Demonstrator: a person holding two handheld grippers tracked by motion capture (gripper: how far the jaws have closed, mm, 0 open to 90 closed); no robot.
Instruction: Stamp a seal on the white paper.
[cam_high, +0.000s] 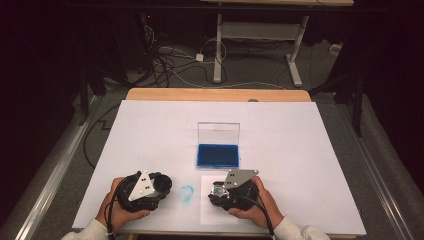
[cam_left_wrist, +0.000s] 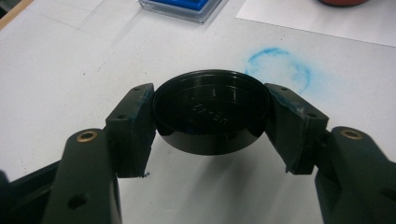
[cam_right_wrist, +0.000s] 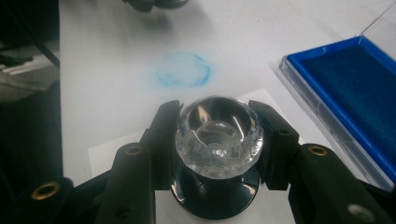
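My left gripper (cam_left_wrist: 210, 116) is shut on a round black cap (cam_left_wrist: 210, 109), held just above the white table with its hollow side up; in the high view that gripper (cam_high: 161, 184) sits at the near left. My right gripper (cam_right_wrist: 215, 135) is shut on a stamp with a clear faceted knob (cam_right_wrist: 218, 136) and a dark round base (cam_right_wrist: 215, 200), standing over a white paper sheet (cam_high: 212, 212); in the high view this gripper (cam_high: 218, 192) is at the near middle. An open blue ink pad (cam_high: 218, 155) with its clear lid raised lies beyond both grippers.
A smudged blue ring of ink (cam_high: 186, 193) marks the white board (cam_high: 300, 150) between the two grippers. The wooden table edge (cam_high: 215, 94) runs along the far side. Cables and a desk frame (cam_high: 260, 45) stand on the floor beyond.
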